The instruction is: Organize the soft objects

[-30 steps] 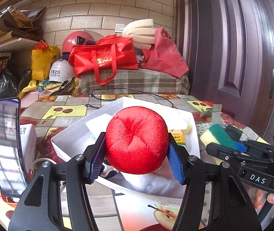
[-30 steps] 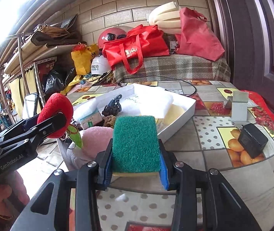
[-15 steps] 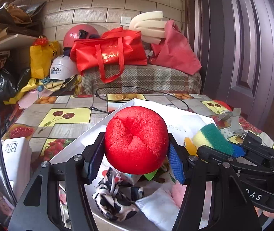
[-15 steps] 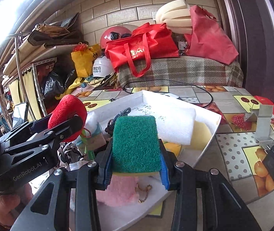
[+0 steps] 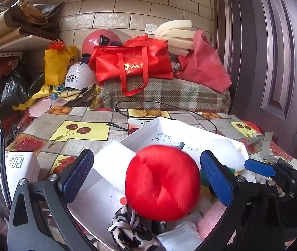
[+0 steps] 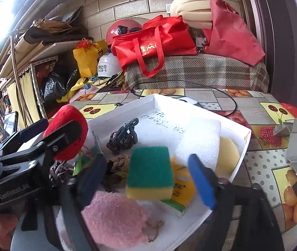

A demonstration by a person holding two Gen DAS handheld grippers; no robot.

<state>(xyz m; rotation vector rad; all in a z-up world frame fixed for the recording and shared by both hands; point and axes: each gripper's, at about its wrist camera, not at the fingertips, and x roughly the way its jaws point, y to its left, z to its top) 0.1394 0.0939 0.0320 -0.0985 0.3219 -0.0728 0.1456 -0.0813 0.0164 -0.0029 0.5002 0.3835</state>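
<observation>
Both grippers hung over the white tray point(image 6: 240, 146), and both sets of jaws had just been opening. The left gripper point(image 5: 148, 175) stood spread wide, its blue pads clear of the red plush ball point(image 5: 163, 182); the ball sat between them, blurred, above the tray's near end, touching neither pad. In the right wrist view that same ball point(image 6: 69, 123) showed at the tray's left edge behind the left gripper's black finger.

The right gripper point(image 6: 148, 175) was spread as well. The green-and-yellow sponge point(image 6: 149, 172) was between its pads with a gap on each side, over the tray's near half, whether in the air or resting I could not tell.

Inside the tray lay a pink fluffy pouch point(image 6: 115, 219) at the near edge, a dark braided cord point(image 6: 123, 136) toward the middle, a white foam block point(image 6: 198, 142) toward the right wall, and a yellow packet point(image 6: 182, 188) just right of the sponge. A spotted black-and-white cloth point(image 5: 127, 230) lay at the tray's near-left corner.
</observation>
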